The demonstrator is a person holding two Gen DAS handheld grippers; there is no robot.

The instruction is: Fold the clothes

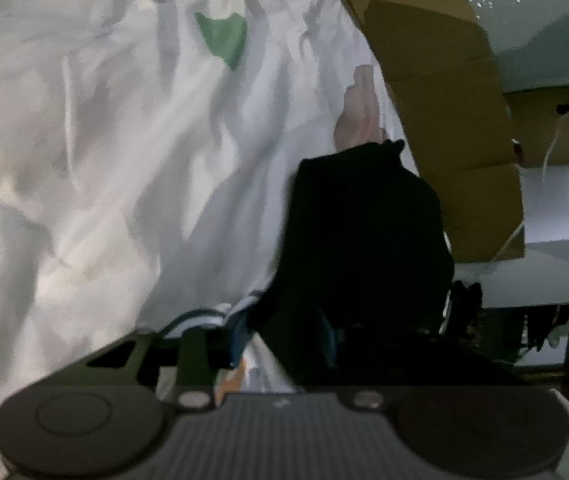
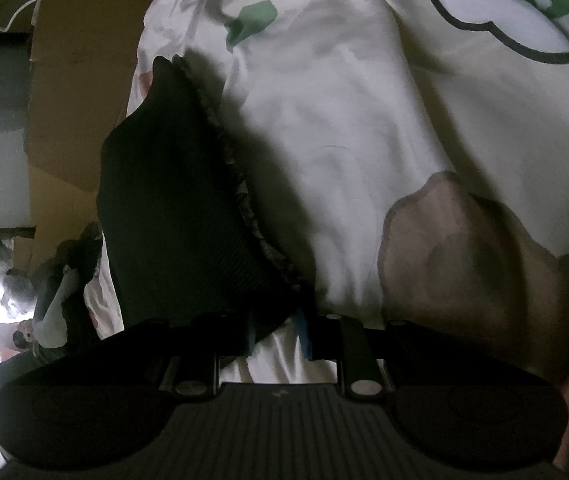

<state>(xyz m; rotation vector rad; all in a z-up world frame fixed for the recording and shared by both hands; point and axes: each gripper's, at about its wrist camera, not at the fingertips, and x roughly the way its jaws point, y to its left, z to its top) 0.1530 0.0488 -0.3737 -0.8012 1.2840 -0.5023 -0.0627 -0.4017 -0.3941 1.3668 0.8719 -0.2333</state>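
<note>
Up close, both grippers grasp a black garment (image 2: 172,200): the right gripper (image 2: 276,332) has its blue fingertips (image 2: 302,334) clenched on the lower hem, while the left gripper (image 1: 284,332) is mostly hidden under dark folds. Ahead of the jaws lies a printed white sheet (image 2: 364,120), blurred.

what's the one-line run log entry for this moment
task: fold clothes | left gripper: shut on black garment | right gripper: shut on black garment | under: white printed sheet
</note>
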